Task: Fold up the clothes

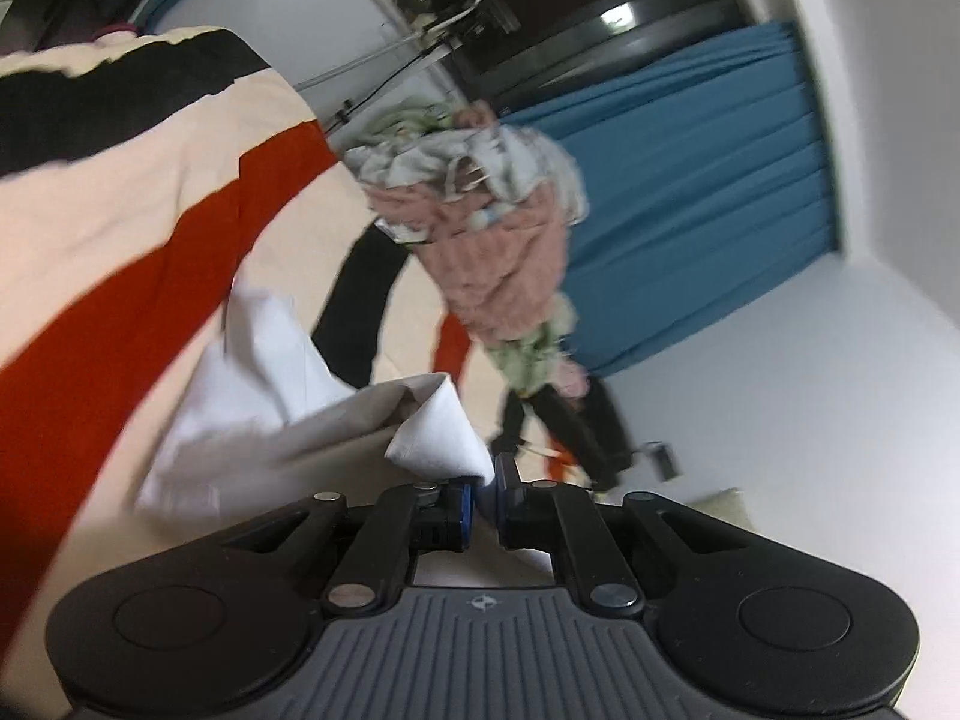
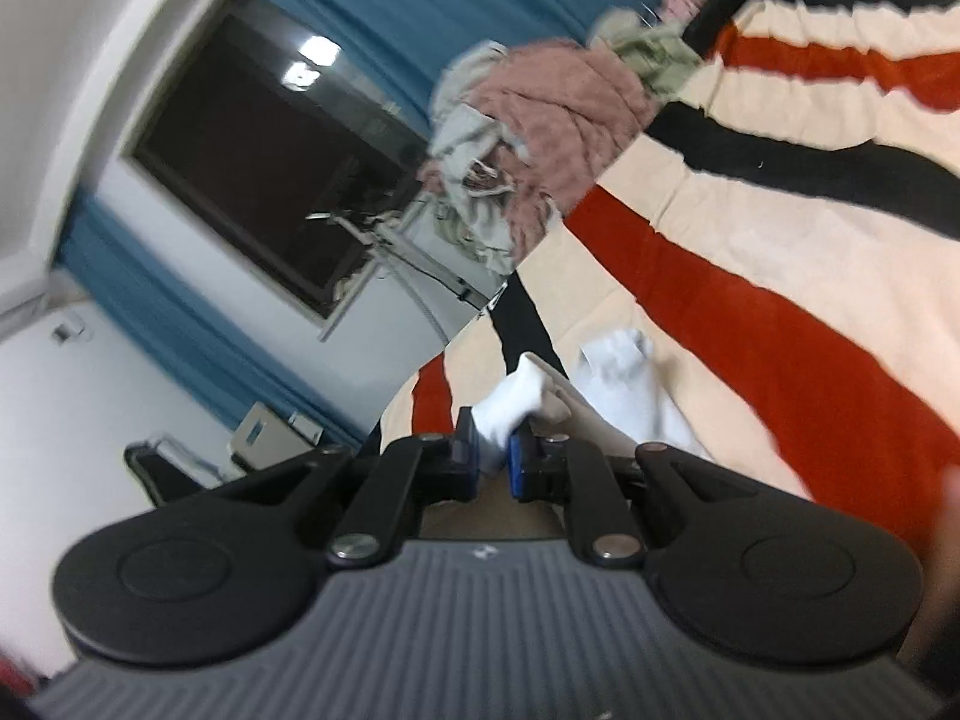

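The left claw [image 1: 485,480] is clamped almost fully closed on a corner of the white cloth [image 1: 252,384], which is seen spreading out to ten o'clock over the striped sheet [image 1: 120,228]. The right claw [image 2: 493,447] is pinched just as tight on another white corner [image 2: 516,399], with more of the cloth bunched at one o'clock. A heap of clothes [image 1: 498,228], pink and grey, is seen at twelve o'clock on the sheet. Blue curtains [image 1: 708,180] are seen behind, at two o'clock. Everything is blurred.
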`<state>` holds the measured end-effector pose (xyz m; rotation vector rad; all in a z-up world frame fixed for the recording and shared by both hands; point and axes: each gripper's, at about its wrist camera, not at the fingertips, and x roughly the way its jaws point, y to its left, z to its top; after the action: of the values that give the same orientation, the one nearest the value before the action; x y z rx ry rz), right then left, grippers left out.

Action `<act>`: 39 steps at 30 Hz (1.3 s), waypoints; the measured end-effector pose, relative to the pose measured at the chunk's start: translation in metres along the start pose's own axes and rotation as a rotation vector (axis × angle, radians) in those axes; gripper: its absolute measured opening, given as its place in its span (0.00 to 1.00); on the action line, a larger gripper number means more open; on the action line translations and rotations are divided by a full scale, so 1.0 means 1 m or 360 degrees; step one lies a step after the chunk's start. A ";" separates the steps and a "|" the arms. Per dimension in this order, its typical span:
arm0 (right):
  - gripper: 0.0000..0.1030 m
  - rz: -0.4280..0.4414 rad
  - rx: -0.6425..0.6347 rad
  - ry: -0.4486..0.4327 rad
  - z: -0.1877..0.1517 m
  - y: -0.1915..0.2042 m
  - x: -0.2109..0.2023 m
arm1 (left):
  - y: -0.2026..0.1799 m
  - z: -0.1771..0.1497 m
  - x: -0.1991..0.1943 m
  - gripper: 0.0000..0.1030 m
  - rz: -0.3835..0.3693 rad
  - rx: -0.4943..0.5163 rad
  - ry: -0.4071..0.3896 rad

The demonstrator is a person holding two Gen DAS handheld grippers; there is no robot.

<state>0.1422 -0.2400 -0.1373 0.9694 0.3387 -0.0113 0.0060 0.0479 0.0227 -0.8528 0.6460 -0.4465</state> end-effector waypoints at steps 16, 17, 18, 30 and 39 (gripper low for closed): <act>0.14 -0.0122 0.0044 0.0253 0.034 -0.050 0.177 | 0.071 0.059 0.145 0.07 0.0099 0.0277 -0.0056; 0.14 -0.0101 0.0018 0.0250 0.038 -0.048 0.180 | 0.071 0.060 0.148 0.07 0.0105 0.0279 -0.0049; 0.15 -0.0102 0.0001 0.0284 0.042 -0.048 0.185 | 0.071 0.061 0.150 0.07 0.0114 0.0270 -0.0029; 0.87 0.0029 -0.0372 0.0435 0.037 -0.021 0.168 | 0.052 0.040 0.149 0.81 0.0158 0.0630 0.0091; 0.33 -0.0296 -0.1007 0.0474 0.002 -0.015 0.218 | 0.061 0.021 0.192 0.75 0.0549 0.0883 0.0290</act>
<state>0.3470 -0.2194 -0.2114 0.3072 0.6593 0.0684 0.1660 -0.0201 -0.0813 -0.1687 0.7706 -0.3642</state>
